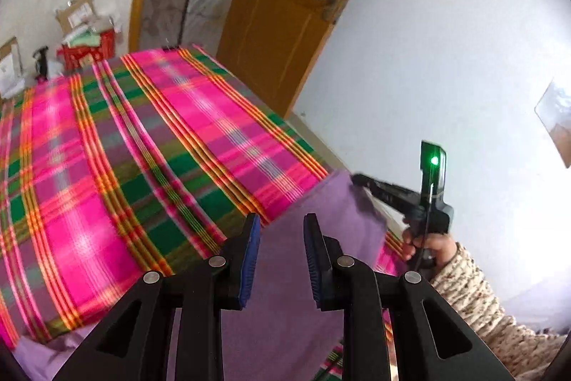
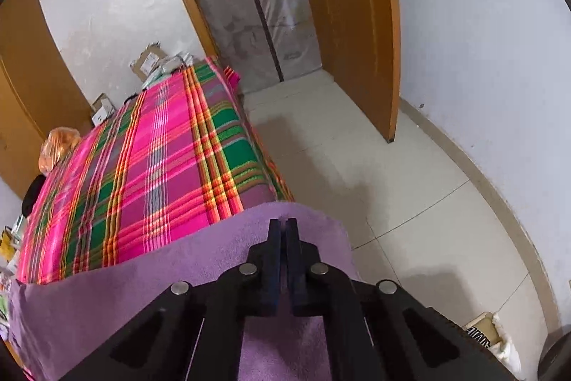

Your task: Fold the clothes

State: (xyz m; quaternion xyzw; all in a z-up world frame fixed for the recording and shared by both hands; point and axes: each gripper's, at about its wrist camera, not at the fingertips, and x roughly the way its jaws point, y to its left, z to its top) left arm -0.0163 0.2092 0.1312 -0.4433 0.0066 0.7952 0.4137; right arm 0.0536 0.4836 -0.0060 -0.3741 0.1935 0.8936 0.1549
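Observation:
A purple cloth point(image 1: 339, 213) lies across the near end of a bed covered by a pink and green plaid sheet point(image 1: 125, 149). My left gripper point(image 1: 282, 218) hangs over the cloth with its blue pads point(image 1: 251, 256) apart. The cloth shows smooth through the gap and nothing looks pinched. At the right, my right gripper point(image 1: 357, 179) meets the cloth's raised far corner, held by a hand point(image 1: 439, 245) in a speckled sleeve. In the right wrist view, the right gripper point(image 2: 283, 222) has its jaws together at the upper edge of the purple cloth point(image 2: 142, 291), over the bed's corner.
The plaid sheet point(image 2: 160, 166) runs away towards cardboard boxes point(image 1: 78, 34) against the far wall. An open wooden door point(image 2: 357, 24) and a plastic-covered doorway stand beyond a pale tiled floor point(image 2: 392, 184) to the right of the bed. An orange bag point(image 2: 59, 145) sits at the left.

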